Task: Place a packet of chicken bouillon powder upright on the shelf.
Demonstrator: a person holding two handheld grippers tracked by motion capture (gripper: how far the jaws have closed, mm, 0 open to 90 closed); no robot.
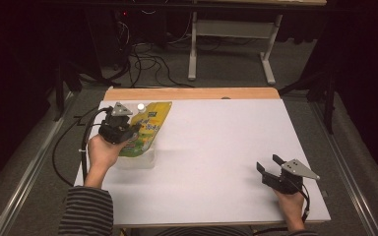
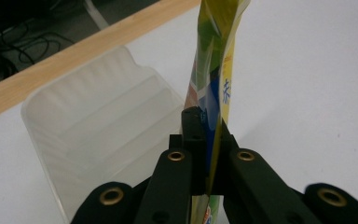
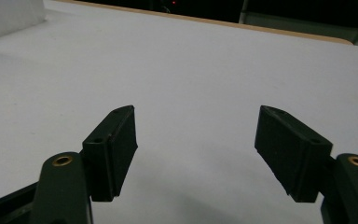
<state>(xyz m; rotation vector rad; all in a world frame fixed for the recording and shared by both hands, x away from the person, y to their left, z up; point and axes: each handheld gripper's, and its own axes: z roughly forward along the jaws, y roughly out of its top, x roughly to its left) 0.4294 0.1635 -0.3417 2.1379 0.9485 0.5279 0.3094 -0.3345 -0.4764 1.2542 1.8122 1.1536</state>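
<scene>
While its two black jaws press together on the lower part of a yellow-green refill pouch (image 2: 214, 88), the left gripper (image 2: 208, 161) holds that pouch edge-on, so that the pouch rises thin and nearly upright from between the pads in the left gripper view. Just beside the pouch, on the side toward the table's left rim, stands a clear plastic container (image 2: 98, 126) with a stepped, ribbed inside; its opening faces up and nothing lies in it. From above, the left gripper (image 1: 119, 129) sits near the far left corner of the white table (image 1: 216, 147), the pouch (image 1: 150, 123) slanting away from it with its white cap (image 1: 141, 106) toward the far edge, and the container (image 1: 140, 160) showing as a faint pale box below the pouch. A striped sleeve (image 1: 86, 211) comes in behind the left hand. Well apart, near the front right corner, the right gripper (image 1: 271, 167) rests with its jaws spread wide and nothing between them; the right gripper view shows only bare white tabletop past its pads (image 3: 114, 149). Between the two grippers the whole middle and far right of the table lies open. A wooden strip (image 1: 192, 93) borders the far edge, and beyond it are grey floor, tangled cables (image 1: 147, 61) and the white legs of a desk (image 1: 231, 39) in a dark room.
</scene>
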